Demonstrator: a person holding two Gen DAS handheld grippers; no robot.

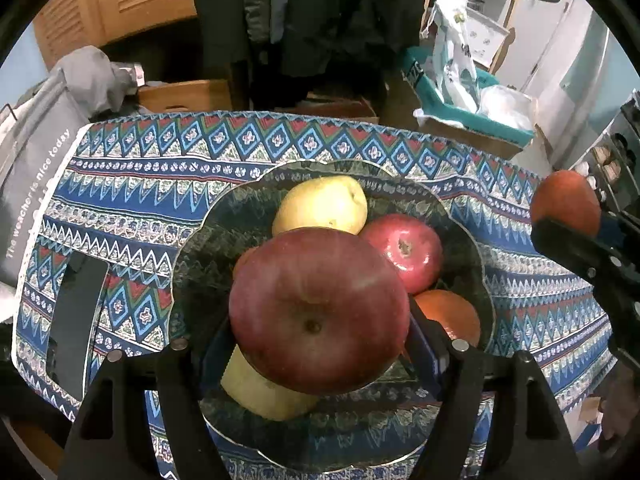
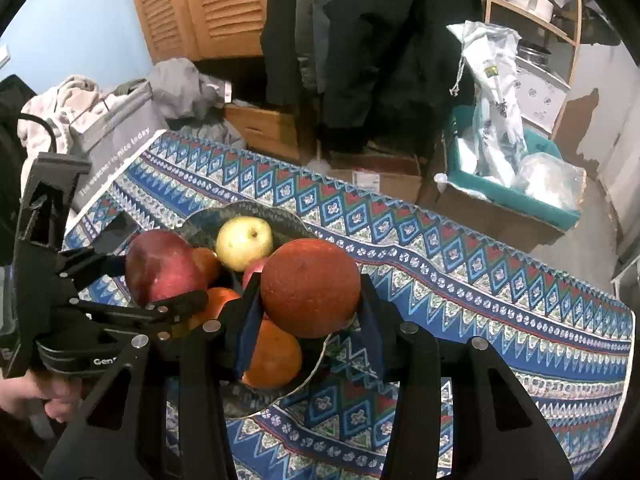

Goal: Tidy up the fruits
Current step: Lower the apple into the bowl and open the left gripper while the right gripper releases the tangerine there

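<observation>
Left hand-held gripper [image 1: 320, 344] pinching red apple [image 1: 318, 310] above bowl [image 1: 192, 248], right hand-held gripper [image 2: 310, 320] pinching orange [image 2: 310, 288]

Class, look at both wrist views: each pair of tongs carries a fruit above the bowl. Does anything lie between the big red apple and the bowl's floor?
Yes. The left tongs hold the big red apple over the bowl, and a yellow pear lies directly beneath it. A smaller red apple and an orange crowd the right side.

Left gripper [image 1: 320, 312] clamped, pointing down, right gripper [image 2: 310, 284] clamped alongside
</observation>
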